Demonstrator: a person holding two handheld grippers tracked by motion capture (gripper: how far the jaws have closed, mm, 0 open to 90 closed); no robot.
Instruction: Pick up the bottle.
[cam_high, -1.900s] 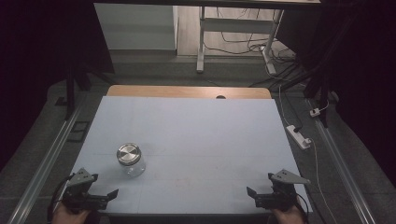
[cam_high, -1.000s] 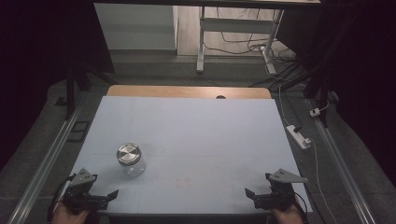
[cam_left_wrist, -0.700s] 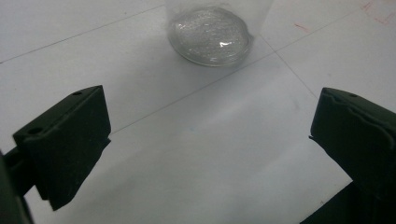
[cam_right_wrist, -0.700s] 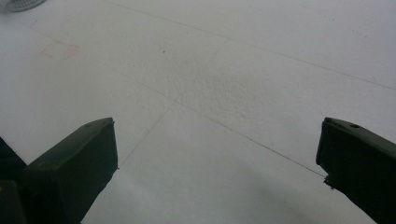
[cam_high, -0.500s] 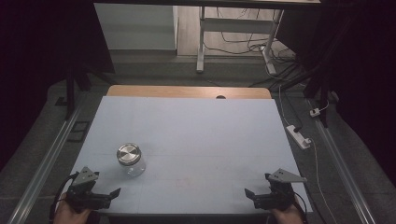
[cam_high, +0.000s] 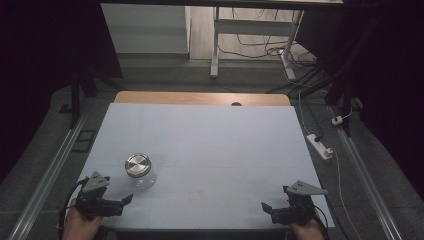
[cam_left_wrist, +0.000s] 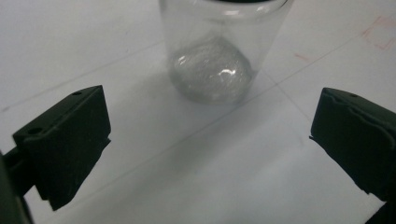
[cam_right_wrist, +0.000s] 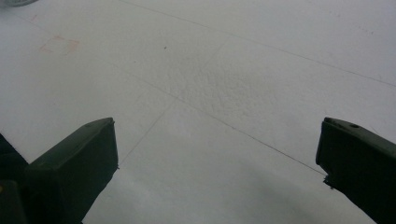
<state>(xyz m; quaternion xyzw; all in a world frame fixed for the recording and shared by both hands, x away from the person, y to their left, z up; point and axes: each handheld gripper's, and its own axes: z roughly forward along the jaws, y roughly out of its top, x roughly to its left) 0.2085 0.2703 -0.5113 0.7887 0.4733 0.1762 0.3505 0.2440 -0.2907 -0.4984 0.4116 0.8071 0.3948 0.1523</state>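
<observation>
A clear glass jar (cam_high: 138, 169) with a shiny metal lid stands upright on the pale blue table top (cam_high: 215, 145), in the near left part. My left gripper (cam_high: 125, 202) sits just behind and left of it at the front edge, open and holding nothing. In the left gripper view the jar (cam_left_wrist: 217, 56) stands a short way beyond the two black jaws, centred between them, and the left gripper (cam_left_wrist: 210, 149) is wide apart. My right gripper (cam_high: 267, 211) rests open at the near right edge. The right gripper (cam_right_wrist: 217, 158) looks over bare table surface.
A faint red square mark (cam_right_wrist: 58, 45) lies on the table ahead of the right gripper. A wooden strip (cam_high: 200, 98) borders the far edge. A white power strip (cam_high: 320, 146) lies on the floor to the right, and metal rails (cam_high: 47, 175) run along both sides.
The left gripper has crept forward and slightly right, closer to the jar. The right gripper has hardly moved. The jar stays put.
</observation>
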